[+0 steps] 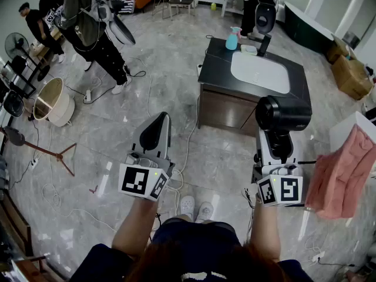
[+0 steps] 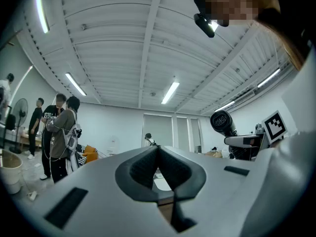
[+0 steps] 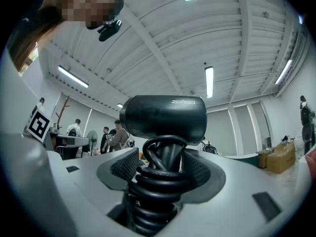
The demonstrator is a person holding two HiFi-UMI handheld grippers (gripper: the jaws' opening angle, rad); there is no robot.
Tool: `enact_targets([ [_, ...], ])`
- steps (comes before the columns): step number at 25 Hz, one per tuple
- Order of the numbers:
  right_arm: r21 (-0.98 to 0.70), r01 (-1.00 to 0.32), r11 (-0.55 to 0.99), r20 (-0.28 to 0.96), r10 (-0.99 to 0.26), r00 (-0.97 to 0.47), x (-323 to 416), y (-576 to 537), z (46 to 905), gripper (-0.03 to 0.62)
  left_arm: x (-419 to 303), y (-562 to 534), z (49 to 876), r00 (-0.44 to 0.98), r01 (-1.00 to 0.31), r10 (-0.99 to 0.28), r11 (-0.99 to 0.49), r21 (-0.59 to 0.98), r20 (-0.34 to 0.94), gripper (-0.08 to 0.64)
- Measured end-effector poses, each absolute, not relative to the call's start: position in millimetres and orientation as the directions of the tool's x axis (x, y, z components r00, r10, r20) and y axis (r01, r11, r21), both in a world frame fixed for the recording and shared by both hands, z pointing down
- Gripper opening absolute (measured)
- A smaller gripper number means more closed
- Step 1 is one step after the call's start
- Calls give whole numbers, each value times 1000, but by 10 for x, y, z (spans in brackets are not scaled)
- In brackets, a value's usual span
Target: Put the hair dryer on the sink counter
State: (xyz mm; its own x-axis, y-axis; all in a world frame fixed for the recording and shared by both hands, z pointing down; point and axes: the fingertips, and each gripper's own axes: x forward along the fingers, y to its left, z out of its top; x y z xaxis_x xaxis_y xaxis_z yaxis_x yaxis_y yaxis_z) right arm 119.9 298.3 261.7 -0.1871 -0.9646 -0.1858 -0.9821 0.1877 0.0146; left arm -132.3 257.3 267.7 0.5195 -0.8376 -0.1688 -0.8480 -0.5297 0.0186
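My right gripper is shut on the handle of a black hair dryer, whose cord is coiled round the handle. The same dryer stands upright between the pads in the right gripper view, its barrel lying crosswise above them. It hangs in the air in front of a dark sink counter with a white basin. My left gripper is held up at the left, shut, with nothing in it; in its own view the left gripper has its pads together.
On the counter's far edge stand a blue spray bottle and a black faucet. A pink towel hangs at the right. People stand at the back left among fans, cables and a round basket. Cardboard boxes sit at the far right.
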Motion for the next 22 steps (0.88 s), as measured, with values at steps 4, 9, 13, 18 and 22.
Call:
enact_targets([
  [4, 5, -979, 203, -191, -961, -200, 1313, 3173, 2574, 288, -1184, 2746, 2655, 517, -849, -840, -527, 23, -167, 12],
  [9, -23, -972, 233, -199, -954, -224, 1458, 3305, 2558, 290, -1095, 2928, 2663, 497, -861, -850, -508, 19, -174, 12],
  [13, -23, -969, 245, -211, -949, -235, 1521, 3304, 2534, 288, -1078, 2962, 2698, 481, -872, -860, -490, 15, -170, 12],
  [18, -21, -966, 257, -213, -945, -247, 1480, 3012, 2539, 289, -1078, 2648, 2741, 476, -874, -863, -486, 22, -168, 12],
  [22, -9, -968, 252, -221, -944, -244, 1426, 2584, 2533, 288, -1101, 2176, 2766, 487, -867, -855, -499, 24, -177, 12],
])
